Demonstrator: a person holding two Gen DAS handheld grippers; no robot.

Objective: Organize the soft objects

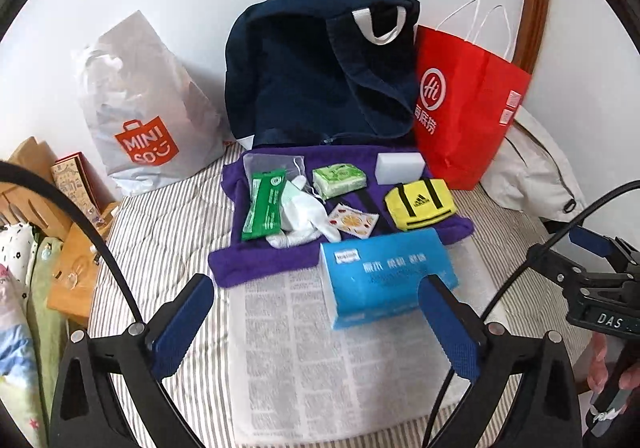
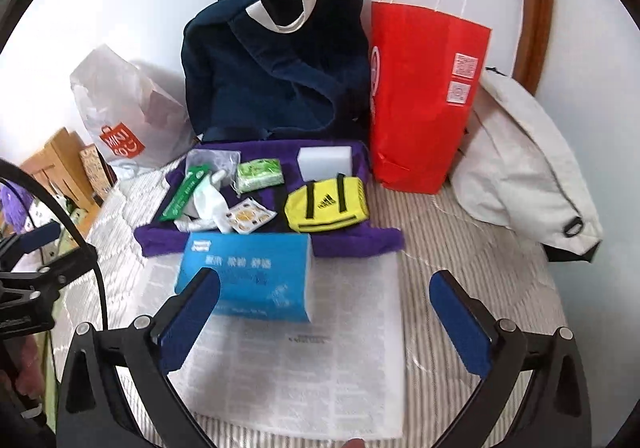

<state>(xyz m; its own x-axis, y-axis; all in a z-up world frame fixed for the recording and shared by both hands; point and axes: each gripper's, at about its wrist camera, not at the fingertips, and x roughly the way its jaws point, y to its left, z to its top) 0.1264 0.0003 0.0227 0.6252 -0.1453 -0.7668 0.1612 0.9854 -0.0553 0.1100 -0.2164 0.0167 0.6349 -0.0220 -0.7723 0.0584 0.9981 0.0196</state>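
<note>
Left wrist view: left gripper fingers spread wide and empty above a newspaper, blue tissue pack just beyond; right gripper likewise open, empty.

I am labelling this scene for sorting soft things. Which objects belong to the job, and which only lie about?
Job: blue tissue pack, yellow pouch, white sponge, green tissue packet, white socks, purple cloth.

Lying about: red paper bag, white plastic bag, newspaper.

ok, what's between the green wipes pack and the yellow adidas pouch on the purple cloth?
A white glove and a fruit-print sachet lie between the green wipes pack and the yellow pouch; both wrist views show it.
</note>
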